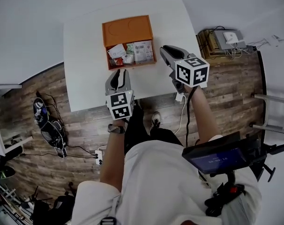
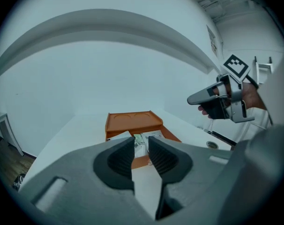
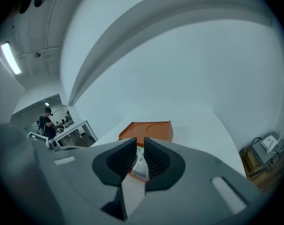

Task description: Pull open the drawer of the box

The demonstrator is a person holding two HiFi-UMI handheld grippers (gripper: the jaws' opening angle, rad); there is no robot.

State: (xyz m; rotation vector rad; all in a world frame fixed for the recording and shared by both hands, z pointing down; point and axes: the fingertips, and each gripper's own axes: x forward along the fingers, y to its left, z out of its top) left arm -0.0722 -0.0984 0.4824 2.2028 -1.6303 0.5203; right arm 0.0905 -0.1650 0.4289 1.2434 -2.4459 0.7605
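White table point(image 1: 85, 74), orange box point(image 1: 127, 30) standing on it, its drawer point(image 1: 131, 65) open toward the person

left gripper point(image 1: 118, 75) and right gripper point(image 1: 166, 51) held out side by side, tilted slightly down, right one further forward. Jaws slightly apart on both, right gap narrower. Both empty.

my left gripper point(image 2: 141, 144): grey, black ribbed pads point(image 2: 119, 159)
marker cube point(image 1: 120, 104): white, black squares
my watch point(image 1: 116, 129): dark, behind that cube
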